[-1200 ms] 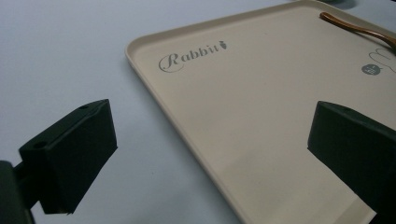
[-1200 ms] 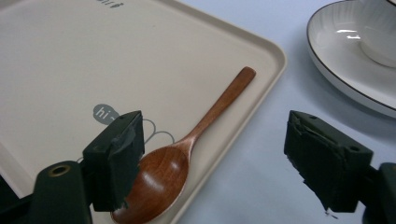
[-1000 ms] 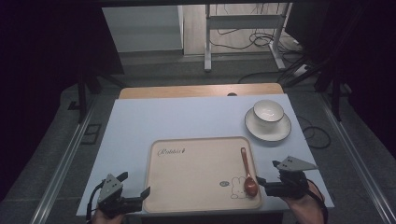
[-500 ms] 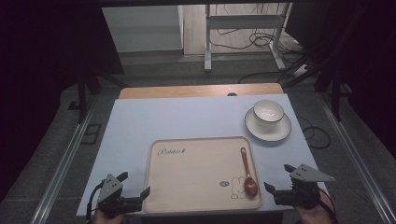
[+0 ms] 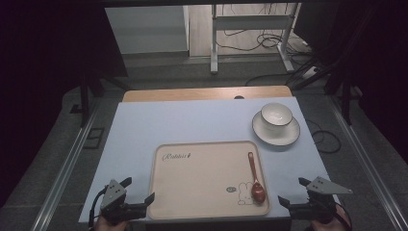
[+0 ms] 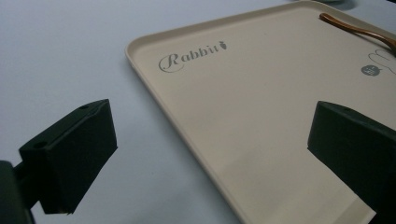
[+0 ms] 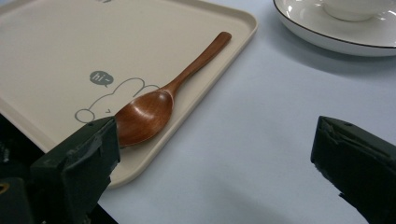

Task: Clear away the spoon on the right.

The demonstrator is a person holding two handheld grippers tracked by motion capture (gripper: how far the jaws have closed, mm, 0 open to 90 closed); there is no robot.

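A beige tray (image 5: pixel 202 168) printed "Rabbit" lies at the table's front middle. On its right side rests a brown wooden spoon (image 5: pixel 255 180), bowl end toward me. My left gripper (image 5: pixel 139 189) stands open at the tray's front left corner, and its jaws straddle the tray's (image 6: pixel 261 79) left rim with nothing held. My right gripper (image 5: pixel 292 191) is open just right of the tray's front right corner. In the right gripper view the spoon (image 7: pixel 159 107) lies by the left jaw, apart from it, and the right gripper (image 7: pixel 212 149) holds nothing.
A white bowl (image 5: pixel 276 114) sits on a white saucer (image 5: pixel 288 136) at the back right of the pale blue table (image 5: pixel 192 125). The saucer's dark-edged rim (image 7: pixel 327 35) is beyond the right gripper. A wooden strip runs along the table's far edge.
My right gripper has drawn back from the spoon, toward the front edge and slightly right. The left gripper, tray, spoon and bowl have not moved.
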